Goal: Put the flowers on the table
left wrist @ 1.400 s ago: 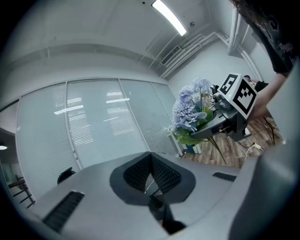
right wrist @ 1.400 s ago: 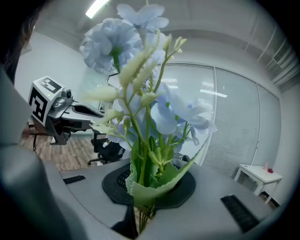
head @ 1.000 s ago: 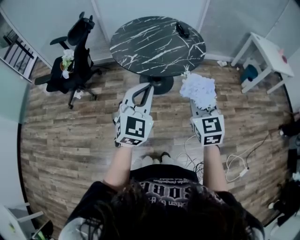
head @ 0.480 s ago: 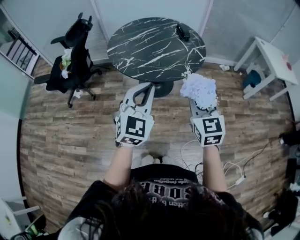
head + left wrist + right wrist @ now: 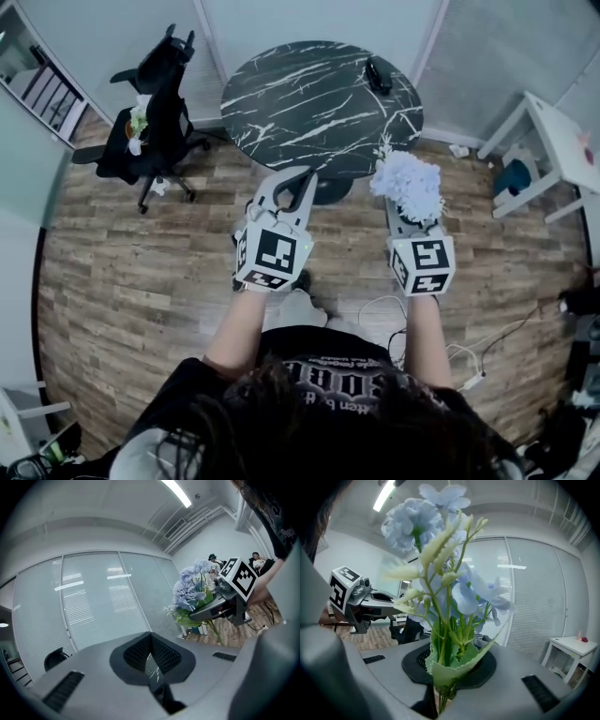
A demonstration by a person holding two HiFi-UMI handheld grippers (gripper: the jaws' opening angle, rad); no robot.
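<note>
A bunch of pale blue artificial flowers [image 5: 406, 183] with green leaves stands upright in my right gripper [image 5: 411, 223], which is shut on the stems [image 5: 444, 677]. The blooms hide its fingertips in the head view. The left gripper view shows the flowers [image 5: 191, 590] to the right. My left gripper [image 5: 302, 178] is shut with nothing in it, its tips touching [image 5: 151, 637]. Both grippers are held over the wooden floor, just short of the near edge of the round black marble table [image 5: 281, 103].
A small black object [image 5: 378, 75] lies at the table's far right. A black office chair [image 5: 159, 94] with a second small bunch of flowers [image 5: 138, 117] stands at the left. A white side table [image 5: 553, 131] is at the right, and cables [image 5: 469, 361] lie on the floor.
Both grippers and the flowers have come closer to the table's near edge as the person stepped forward. Neither grip has changed.
</note>
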